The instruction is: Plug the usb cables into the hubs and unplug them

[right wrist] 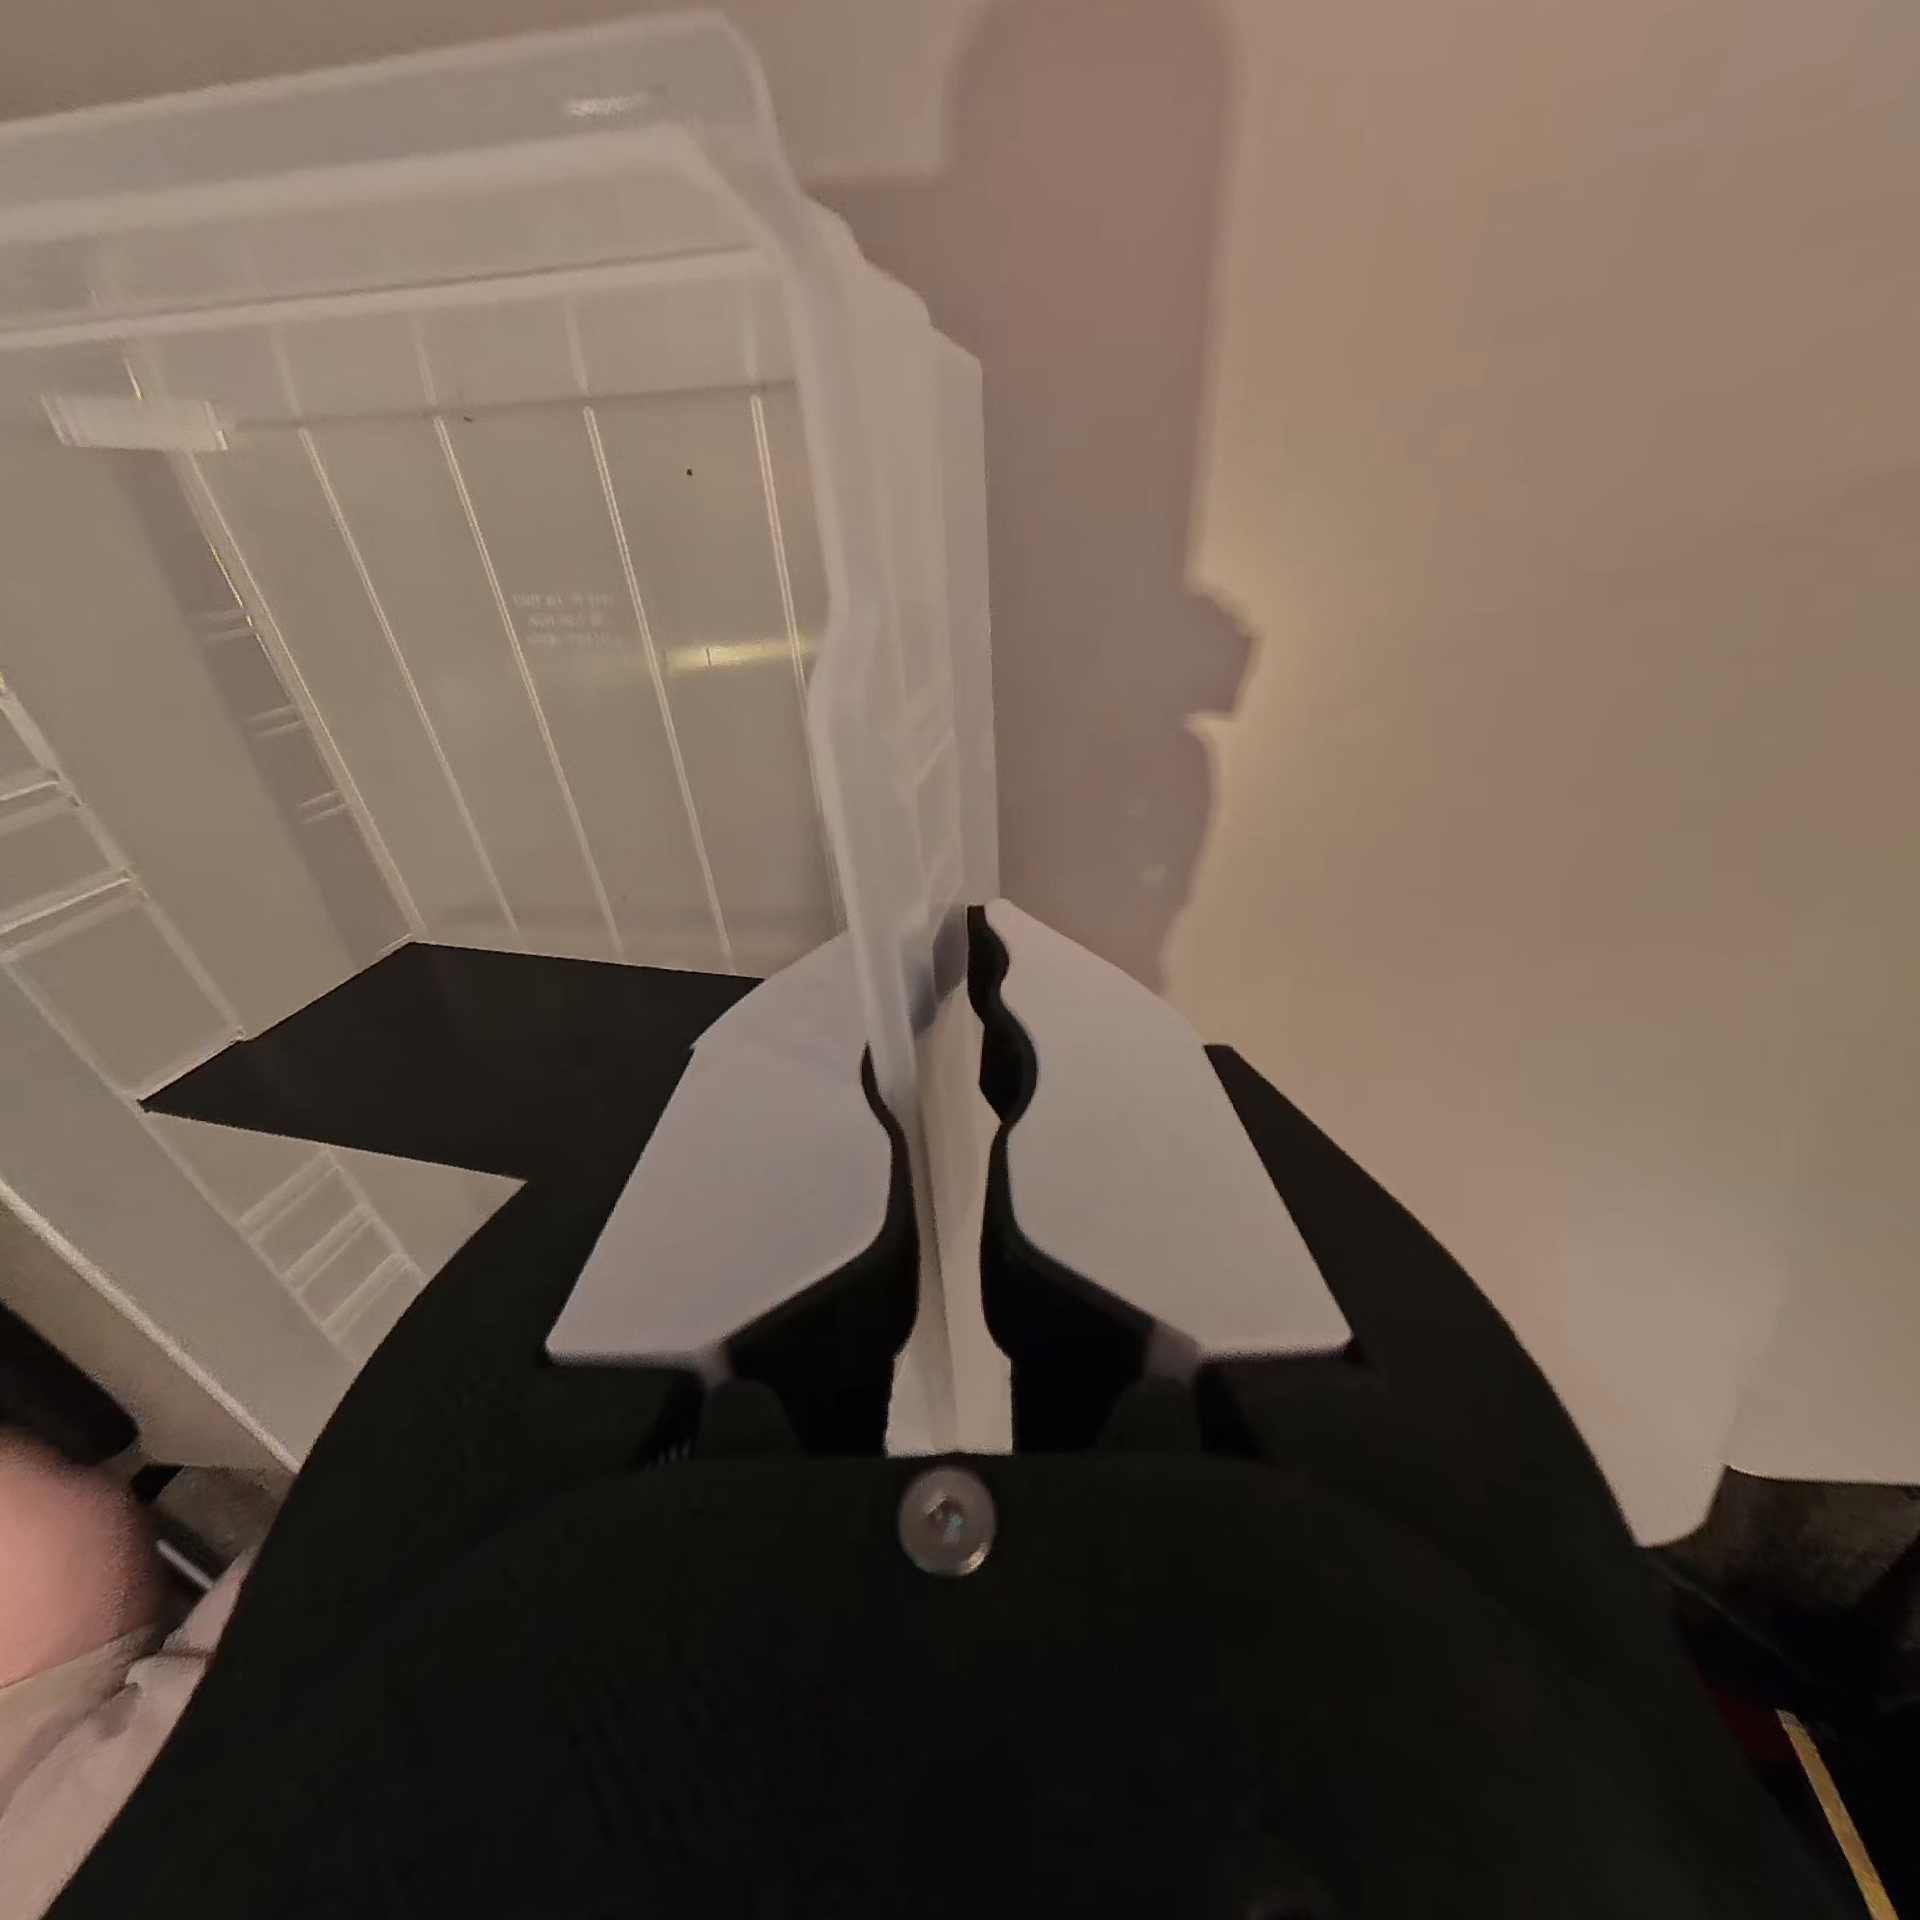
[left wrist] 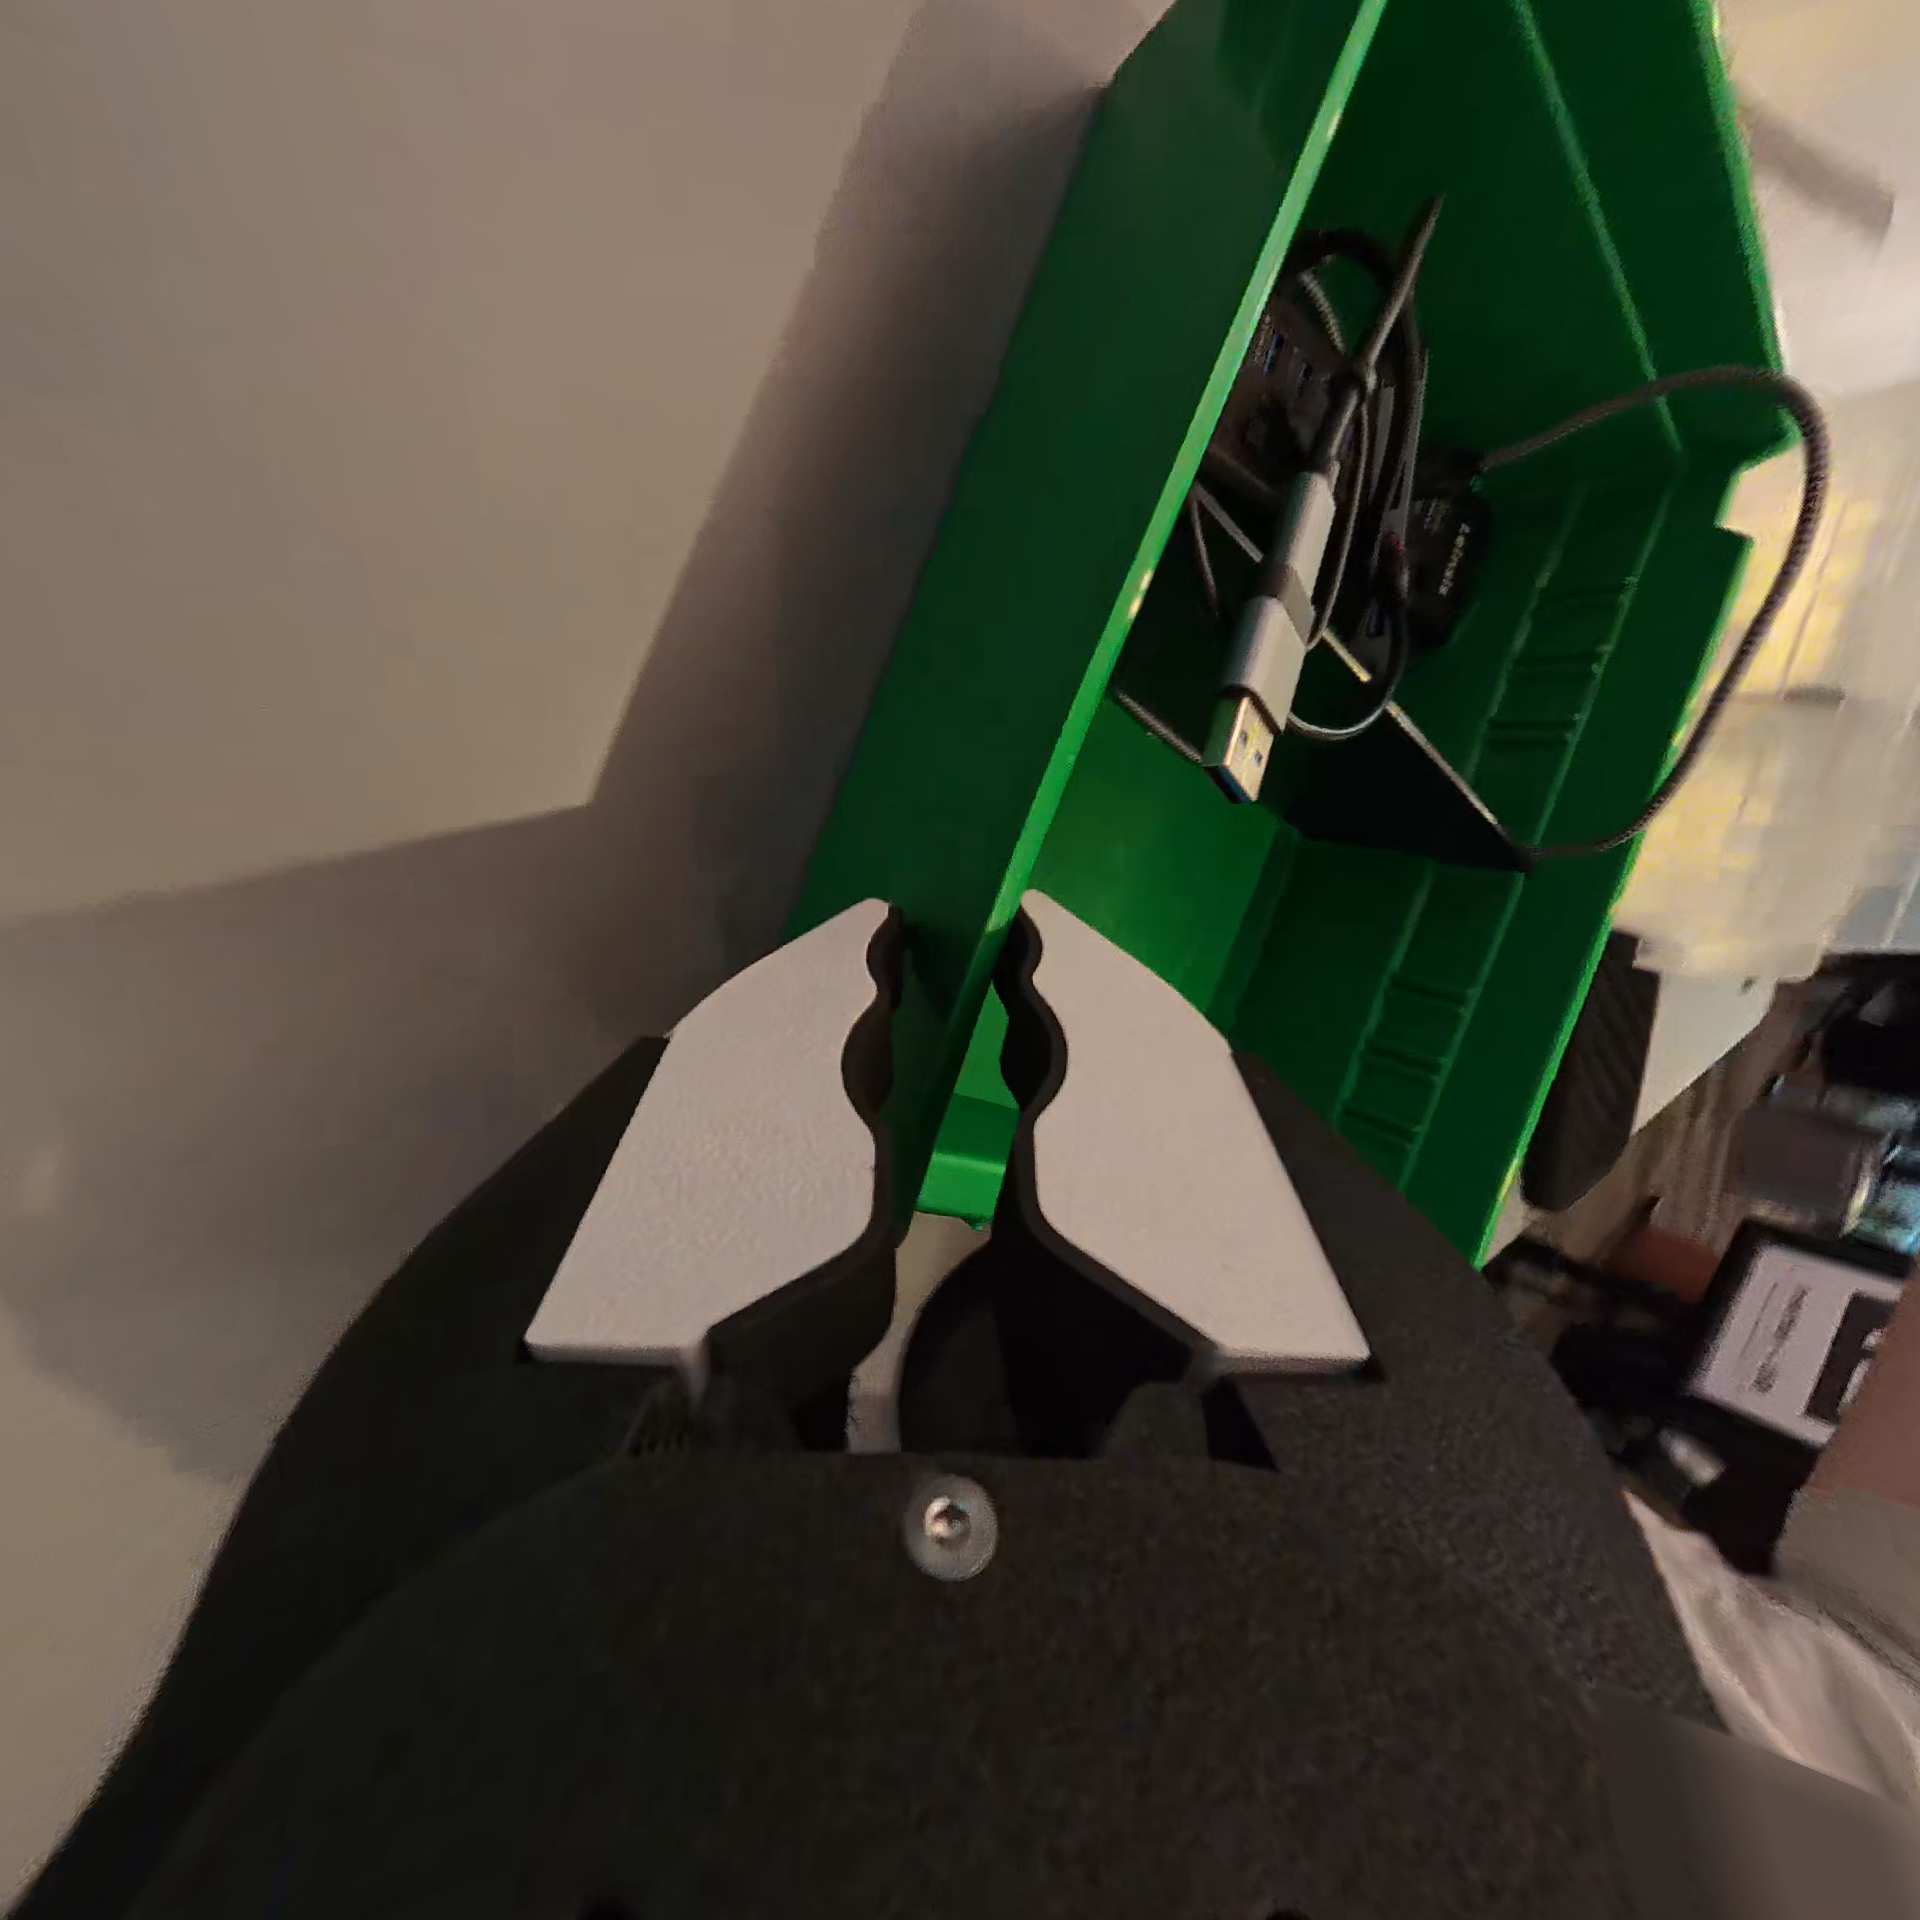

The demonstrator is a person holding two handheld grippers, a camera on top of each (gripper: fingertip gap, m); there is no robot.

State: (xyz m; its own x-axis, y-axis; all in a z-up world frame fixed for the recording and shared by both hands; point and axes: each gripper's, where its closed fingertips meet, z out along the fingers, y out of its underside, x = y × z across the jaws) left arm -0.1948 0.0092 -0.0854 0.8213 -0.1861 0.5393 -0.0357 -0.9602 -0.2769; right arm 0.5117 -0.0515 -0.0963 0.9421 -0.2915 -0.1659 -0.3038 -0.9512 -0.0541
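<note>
My left gripper is shut on the rim of a green plastic bin, which is tilted up. Inside it lie black USB hubs, tangled dark cables and a silver USB plug with a blue tongue. A braided grey cable loops over the bin's far wall. My right gripper is shut on the side wall of a clear plastic bin, which looks empty.
A white tabletop lies under both bins. A black mat shows through the clear bin's floor. Cluttered boxes and gear stand beyond the table edge at the right of the left wrist view. The tips of one gripper are about 70 cm away from the tips of the other.
</note>
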